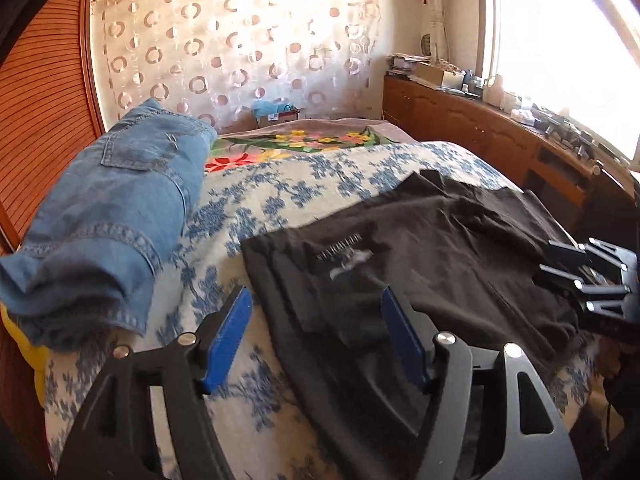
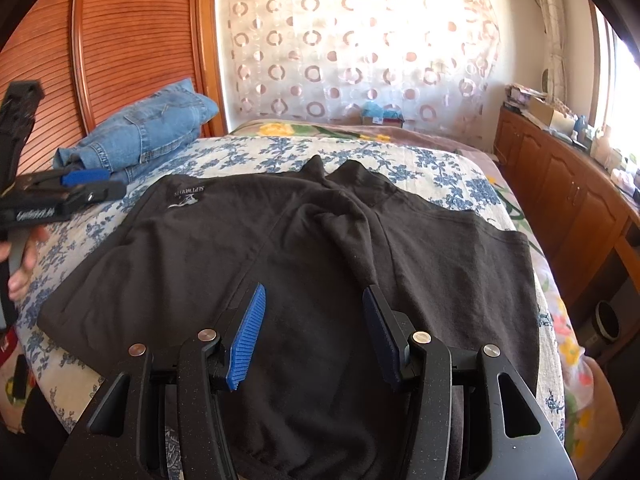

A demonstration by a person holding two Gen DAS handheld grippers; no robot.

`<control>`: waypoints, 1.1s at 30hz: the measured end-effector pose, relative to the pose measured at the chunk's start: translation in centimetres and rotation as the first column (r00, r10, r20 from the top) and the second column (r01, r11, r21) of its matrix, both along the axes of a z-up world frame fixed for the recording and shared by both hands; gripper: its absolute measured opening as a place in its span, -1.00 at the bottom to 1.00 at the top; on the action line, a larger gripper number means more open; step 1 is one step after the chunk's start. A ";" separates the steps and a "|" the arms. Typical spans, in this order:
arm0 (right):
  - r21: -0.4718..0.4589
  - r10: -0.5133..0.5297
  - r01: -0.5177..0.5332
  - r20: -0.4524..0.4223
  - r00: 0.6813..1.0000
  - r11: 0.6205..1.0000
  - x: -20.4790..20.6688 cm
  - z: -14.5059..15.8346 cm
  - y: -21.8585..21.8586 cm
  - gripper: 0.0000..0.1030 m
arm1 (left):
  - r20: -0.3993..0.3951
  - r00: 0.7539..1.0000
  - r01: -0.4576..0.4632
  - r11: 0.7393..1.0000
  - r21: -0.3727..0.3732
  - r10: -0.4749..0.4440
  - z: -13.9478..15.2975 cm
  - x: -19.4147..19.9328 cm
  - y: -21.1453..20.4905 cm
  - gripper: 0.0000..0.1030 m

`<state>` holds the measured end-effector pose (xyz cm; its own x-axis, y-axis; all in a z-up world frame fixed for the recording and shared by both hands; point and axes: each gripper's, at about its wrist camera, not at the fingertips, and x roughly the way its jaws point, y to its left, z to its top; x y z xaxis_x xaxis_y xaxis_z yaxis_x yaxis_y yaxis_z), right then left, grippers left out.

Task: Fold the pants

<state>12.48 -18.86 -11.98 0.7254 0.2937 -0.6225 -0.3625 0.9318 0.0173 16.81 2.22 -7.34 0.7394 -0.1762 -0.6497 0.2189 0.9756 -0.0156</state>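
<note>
Black pants (image 2: 304, 248) lie spread on the bed, waist end far, with a small white logo (image 2: 185, 199) at the left. They also show in the left wrist view (image 1: 420, 248). My right gripper (image 2: 314, 300) is open and empty, just above the near part of the pants. My left gripper (image 1: 316, 304) is open and empty over the pants' left edge near the logo (image 1: 348, 258). It shows from the side in the right wrist view (image 2: 86, 184). The right gripper shows at the right edge of the left wrist view (image 1: 560, 258).
Folded blue jeans (image 1: 116, 208) lie at the bed's far left by the slatted wooden wardrobe (image 2: 132, 36). The bed has a blue floral cover (image 2: 256, 152). A wooden cabinet (image 2: 560, 184) with clutter runs along the right under the window. A curtain (image 2: 360, 40) hangs behind.
</note>
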 end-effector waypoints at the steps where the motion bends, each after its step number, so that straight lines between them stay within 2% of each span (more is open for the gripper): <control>1: 0.000 0.000 0.000 0.001 1.000 1.000 0.0 0.0 0.0 0.01 | -0.003 1.000 0.005 1.000 -0.003 -0.005 -0.2 -0.4 -0.2 0.31; 8: 0.002 -0.001 0.001 -0.001 1.000 1.000 0.0 0.0 0.0 0.01 | -0.037 0.999 0.011 1.000 0.020 -0.010 -1.6 -2.4 -1.2 0.31; 12: 0.006 -0.003 0.003 -0.002 1.000 1.000 0.1 -0.2 -0.2 0.01 | -0.036 0.999 0.010 1.000 0.003 -0.010 -2.0 -3.5 -1.5 0.31; 18: 0.012 0.001 -0.001 -0.016 1.000 1.000 0.1 -0.4 -0.1 0.01 | -0.047 0.999 0.007 1.000 0.008 -0.007 -3.1 -3.5 -1.6 0.30; 23: -0.005 -0.017 0.017 -0.004 1.000 1.000 -0.4 0.1 -0.3 0.06 | 0.009 1.000 0.011 1.000 -0.001 -0.011 -2.6 -4.3 -1.4 0.31; 29: -0.005 -0.094 0.094 -0.011 0.995 0.996 -3.6 0.3 -4.7 0.07 | 0.043 0.999 0.000 1.000 -0.022 0.001 -2.4 -4.7 -1.0 0.31; 33: -0.039 -0.145 0.144 -0.028 0.989 0.989 -5.7 0.0 -8.0 0.07 | 0.063 0.998 -0.005 1.000 -0.031 0.007 -2.3 -5.0 -0.8 0.31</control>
<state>6.75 -26.90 -11.96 0.7390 0.1638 -0.6535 -0.2235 0.9747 -0.0085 11.81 1.40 -9.61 0.7797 -0.1906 -0.5965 0.2141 0.9763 -0.0321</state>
